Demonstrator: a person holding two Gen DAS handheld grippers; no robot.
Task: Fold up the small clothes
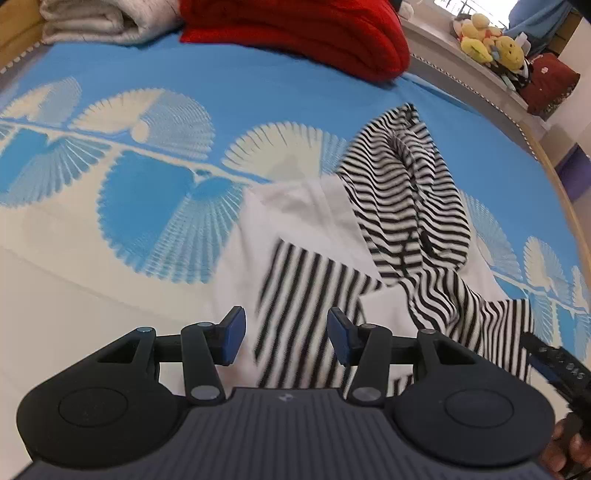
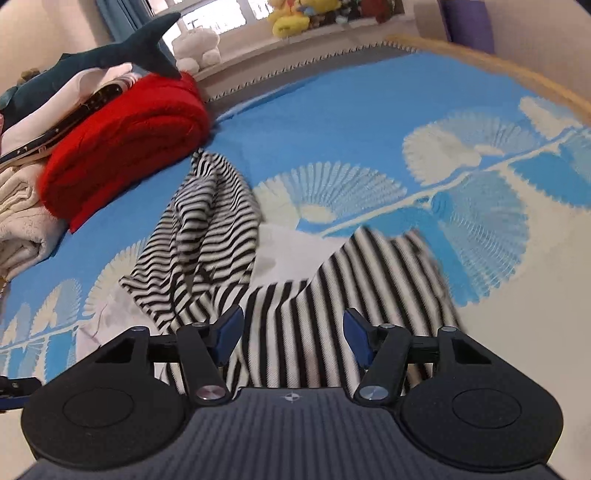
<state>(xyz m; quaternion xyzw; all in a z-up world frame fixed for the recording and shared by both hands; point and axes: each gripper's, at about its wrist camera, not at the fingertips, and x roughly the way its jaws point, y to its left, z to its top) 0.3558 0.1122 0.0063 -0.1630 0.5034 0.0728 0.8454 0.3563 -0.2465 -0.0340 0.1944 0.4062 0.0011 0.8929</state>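
Covering the whole bed, a blue bedspread (image 1: 258,96) with pale fan shapes carries the striped garment (image 1: 406,206), crumpled over a white cloth (image 1: 295,214) near the red blanket (image 1: 295,33). Both claws hang over the garment's near end, stripes showing between their parted jaws with nothing pinched: the left gripper (image 1: 286,336) half open, the right gripper (image 2: 293,338) slightly wider. Only the right view shows a plush shark (image 2: 110,51) atop the blanket; only the left shows a hand (image 1: 569,446).
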